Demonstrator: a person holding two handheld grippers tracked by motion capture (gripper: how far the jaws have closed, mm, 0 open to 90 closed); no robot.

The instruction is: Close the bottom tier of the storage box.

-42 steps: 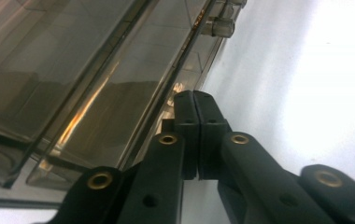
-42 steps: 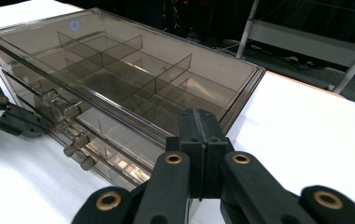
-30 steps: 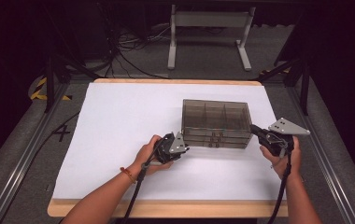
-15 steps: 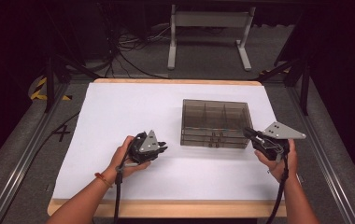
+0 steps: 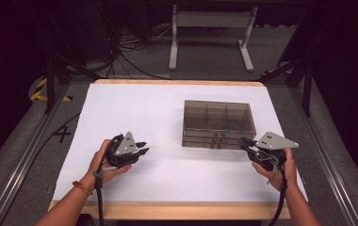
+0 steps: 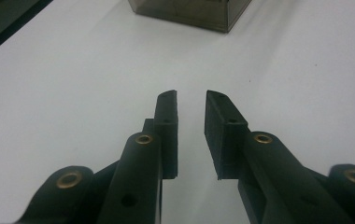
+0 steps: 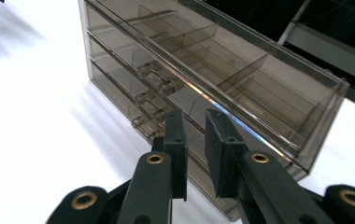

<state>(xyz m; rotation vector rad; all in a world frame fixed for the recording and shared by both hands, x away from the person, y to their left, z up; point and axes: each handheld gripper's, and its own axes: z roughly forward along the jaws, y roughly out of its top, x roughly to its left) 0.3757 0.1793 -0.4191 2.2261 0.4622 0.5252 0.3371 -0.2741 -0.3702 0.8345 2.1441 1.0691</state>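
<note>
A smoky see-through drawer box (image 5: 218, 123) stands right of the middle of the white table top (image 5: 134, 113). Small knobs line the front of its drawers, and its top tray is split by dividers. My left gripper (image 5: 142, 151) hovers well left of the box and points toward it. Its jaws have just been opening and stand a little apart with nothing between them (image 6: 191, 100); the box (image 6: 189, 9) lies far ahead. My right gripper (image 5: 243, 142) sits at the box's front right corner. Its jaws have also just been opening, empty and slightly apart (image 7: 194, 119), just short of the drawer fronts (image 7: 157, 79).
The wooden table edge (image 5: 177, 210) runs along the near side. Metal rails (image 5: 330, 165) flank the table on both sides. A grey stand (image 5: 210, 28) and loose cables (image 5: 125, 56) lie on the floor beyond it. A cable trails from each gripper toward the person.
The left hand has drawn its gripper leftward, away from the box front. The right gripper has slipped back a little from the box's right corner. Both pairs of jaws stand slightly wider.
</note>
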